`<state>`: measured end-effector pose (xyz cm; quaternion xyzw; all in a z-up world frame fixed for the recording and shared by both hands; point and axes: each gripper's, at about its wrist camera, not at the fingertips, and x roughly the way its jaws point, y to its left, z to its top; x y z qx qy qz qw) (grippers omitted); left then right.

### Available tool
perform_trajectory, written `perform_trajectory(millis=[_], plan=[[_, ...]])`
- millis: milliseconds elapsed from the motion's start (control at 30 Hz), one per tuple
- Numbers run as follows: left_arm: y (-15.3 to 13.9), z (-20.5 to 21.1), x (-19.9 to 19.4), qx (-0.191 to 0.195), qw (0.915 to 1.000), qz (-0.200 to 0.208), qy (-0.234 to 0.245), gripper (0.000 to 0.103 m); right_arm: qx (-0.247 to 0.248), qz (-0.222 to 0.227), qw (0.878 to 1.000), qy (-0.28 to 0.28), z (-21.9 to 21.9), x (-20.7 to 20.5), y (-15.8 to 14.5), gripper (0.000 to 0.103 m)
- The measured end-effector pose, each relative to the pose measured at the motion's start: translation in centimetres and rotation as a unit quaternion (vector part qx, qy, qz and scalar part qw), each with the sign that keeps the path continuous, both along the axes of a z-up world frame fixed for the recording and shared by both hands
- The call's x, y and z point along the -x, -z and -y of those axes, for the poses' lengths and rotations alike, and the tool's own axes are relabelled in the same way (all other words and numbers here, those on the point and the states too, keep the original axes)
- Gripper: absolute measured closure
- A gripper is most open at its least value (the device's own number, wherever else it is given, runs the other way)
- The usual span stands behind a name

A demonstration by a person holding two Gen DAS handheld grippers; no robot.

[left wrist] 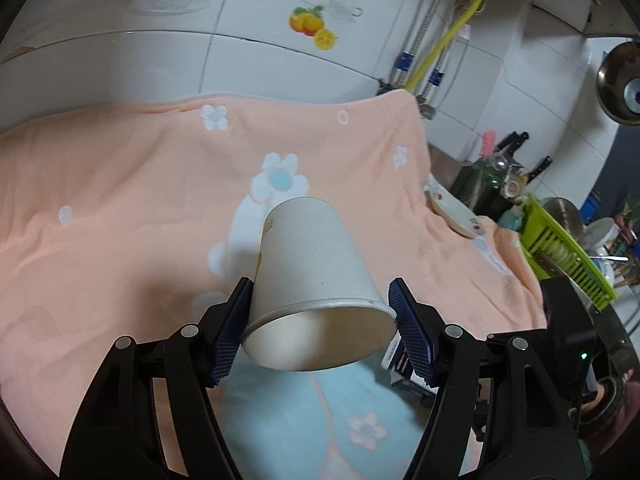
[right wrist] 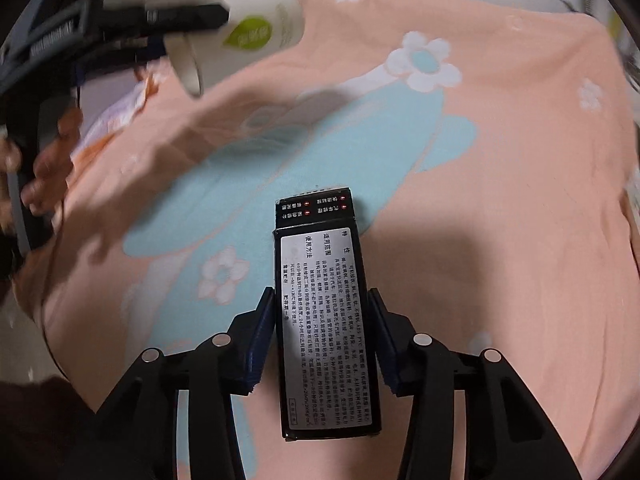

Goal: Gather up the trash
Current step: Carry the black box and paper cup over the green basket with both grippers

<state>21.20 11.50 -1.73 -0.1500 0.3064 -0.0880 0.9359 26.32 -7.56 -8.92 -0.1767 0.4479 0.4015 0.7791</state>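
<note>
My left gripper (left wrist: 320,308) is shut on a white paper cup (left wrist: 312,276), gripped near its rim and held above the peach flowered blanket (left wrist: 120,200), with its open mouth toward the camera. The cup also shows in the right wrist view (right wrist: 248,32), with a green leaf logo, at the upper left. My right gripper (right wrist: 322,320) is shut on a long black box (right wrist: 324,320) with a white printed label, held above the blanket's blue patch (right wrist: 280,152). A corner of the box shows in the left wrist view (left wrist: 400,368).
White tiled wall with fruit stickers (left wrist: 312,26) behind the blanket. A yellow pipe (left wrist: 448,40), a white dish (left wrist: 456,212), a green dish rack (left wrist: 560,252), knives and a steel pot (left wrist: 620,84) stand at the right.
</note>
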Motion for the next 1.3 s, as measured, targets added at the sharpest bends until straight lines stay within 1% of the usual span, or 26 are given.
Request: perform_trajectory(millis=[100, 233, 333, 500, 633, 700, 900, 1067, 1233, 1300], plan=[[-0.1, 1.5, 1.0, 0.006, 0.9998, 0.003, 0.017, 0.035, -0.019, 0.017, 0.999, 0.036, 1.9, 2.0, -1.0, 0.059], [-0.5, 3.6, 2.4, 0.009, 0.9990, 0.009, 0.043, 0.035, -0.031, 0.037, 0.996, 0.078, 4.7, 4.6, -2.4, 0.059], [-0.7, 5.5, 3.6, 0.009, 0.9979, 0.012, 0.064, 0.035, -0.035, 0.058, 0.991, 0.115, 7.1, 7.3, -3.5, 0.059], [-1.3, 9.4, 5.7, 0.000, 0.9944, 0.019, 0.104, 0.035, -0.042, 0.071, 0.981, 0.178, 11.0, 10.7, -4.2, 0.059], [-1.4, 12.4, 7.1, 0.005, 0.9902, 0.020, 0.138, 0.035, -0.048, 0.076, 0.968, 0.233, 14.7, 13.6, -4.2, 0.059], [-1.4, 14.5, 7.9, 0.005, 0.9867, 0.022, 0.161, 0.035, -0.049, 0.076, 0.962, 0.257, 16.9, 14.6, -4.1, 0.059], [-0.9, 19.9, 9.4, 0.008, 0.9762, 0.015, 0.216, 0.035, -0.045, 0.073, 0.939, 0.333, 23.3, 18.3, -3.0, 0.059], [0.2, 23.7, 10.3, 0.007, 0.9675, 0.002, 0.253, 0.035, -0.037, 0.078, 0.922, 0.377, 27.0, 20.8, -2.3, 0.059], [1.3, 26.5, 11.0, -0.007, 0.9609, -0.012, 0.277, 0.035, -0.039, 0.080, 0.908, 0.409, 29.8, 21.8, -1.6, 0.058], [1.9, 27.4, 11.1, -0.014, 0.9592, -0.018, 0.282, 0.035, -0.039, 0.079, 0.905, 0.416, 30.7, 21.8, -1.3, 0.058]])
